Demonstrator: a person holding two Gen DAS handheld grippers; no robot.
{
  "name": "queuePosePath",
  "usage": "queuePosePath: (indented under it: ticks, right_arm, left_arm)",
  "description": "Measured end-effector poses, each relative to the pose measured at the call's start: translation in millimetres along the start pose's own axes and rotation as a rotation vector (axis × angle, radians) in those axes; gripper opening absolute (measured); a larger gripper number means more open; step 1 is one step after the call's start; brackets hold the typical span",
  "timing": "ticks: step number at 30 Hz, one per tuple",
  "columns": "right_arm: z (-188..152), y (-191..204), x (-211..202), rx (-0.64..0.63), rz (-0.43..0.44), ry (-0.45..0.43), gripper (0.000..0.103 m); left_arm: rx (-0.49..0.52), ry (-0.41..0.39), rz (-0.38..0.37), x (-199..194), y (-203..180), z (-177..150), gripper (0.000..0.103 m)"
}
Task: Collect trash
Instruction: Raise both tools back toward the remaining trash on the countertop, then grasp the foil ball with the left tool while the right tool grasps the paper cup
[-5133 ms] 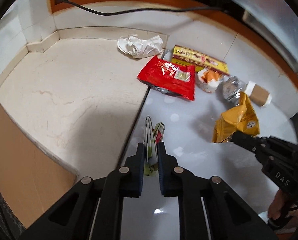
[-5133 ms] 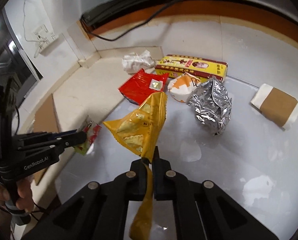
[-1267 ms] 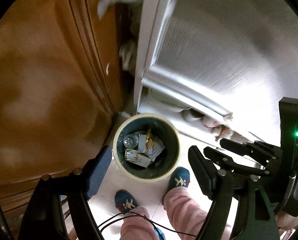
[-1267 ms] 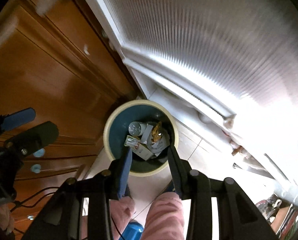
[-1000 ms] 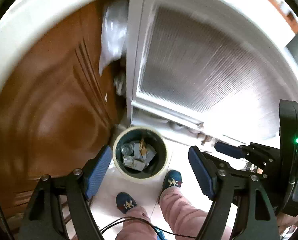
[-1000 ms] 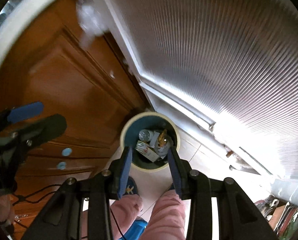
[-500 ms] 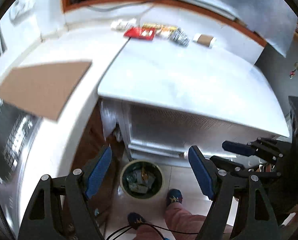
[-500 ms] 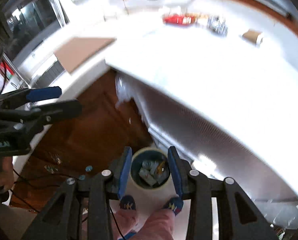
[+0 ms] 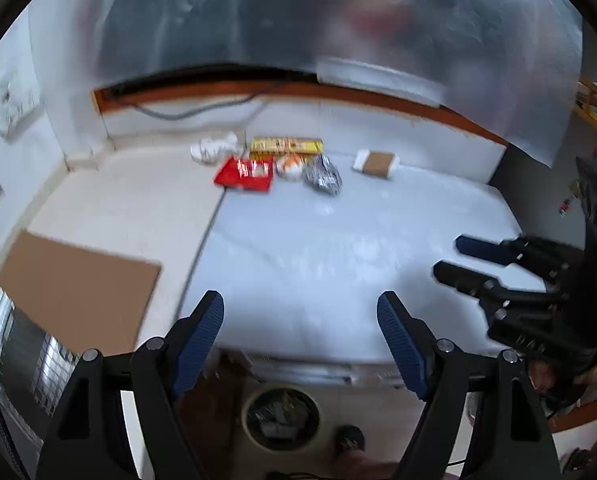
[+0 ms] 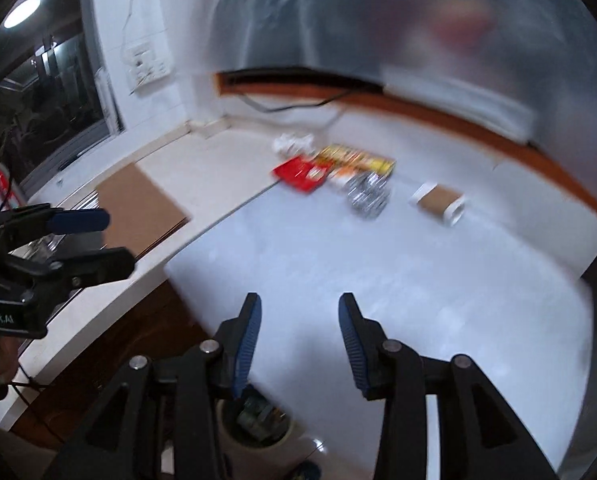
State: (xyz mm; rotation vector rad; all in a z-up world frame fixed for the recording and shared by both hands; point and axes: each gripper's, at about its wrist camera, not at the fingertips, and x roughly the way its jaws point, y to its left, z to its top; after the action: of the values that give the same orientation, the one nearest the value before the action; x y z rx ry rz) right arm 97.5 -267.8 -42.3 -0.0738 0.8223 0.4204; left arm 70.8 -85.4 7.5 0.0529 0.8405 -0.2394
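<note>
My left gripper (image 9: 300, 320): jaws spread wide, nothing between the blue pads, pointing down over the near edge of the white countertop (image 9: 338, 248)

My right gripper (image 10: 299, 320): jaws opening, nothing between them; seen from the left camera it sits at 3 o'clock

Trash still on the counter, clustered at 12 o'clock against the back wall:
- crumpled white paper (image 9: 213, 149), leftmost
- red snack packet (image 9: 244, 175), just beside the paper
- yellow carton (image 9: 285, 145) lying flat behind the packet
- orange-and-white wrapper (image 9: 291, 166), touching the foil
- crumpled silver foil bag (image 9: 323, 176)
- paper cup with brown sleeve (image 9: 377, 163) on its side, apart at 1 o'clock

Trash bin (image 9: 281, 416): on the floor at 6 o'clock below the counter edge, round, cream rim, wrappers inside, blurred

Other: brown cardboard sheet (image 9: 78, 292) at 9 o'clock on the beige counter section; a person's shoe (image 9: 349, 440) beside the bin
</note>
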Motion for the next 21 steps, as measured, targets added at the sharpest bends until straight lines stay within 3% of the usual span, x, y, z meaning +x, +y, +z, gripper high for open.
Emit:
queuePosePath:
  ticks: [5, 13, 21]
  right_arm:
    - [31, -50, 13, -0.028, -0.076, -0.027, 0.049]
    - [67, -122, 69, -0.053, -0.137, -0.031, 0.065]
    - [82, -167, 131, -0.049, -0.171, 0.031, 0.066]
  left_arm:
    - [-0.048, 0.014, -0.002, 32, 0, 41, 0.077]
    - [-0.094, 0.051, -0.013, 107, -14, 96, 0.077]
    - [-0.086, 0.118, 0.004, 186, -32, 123, 0.077]
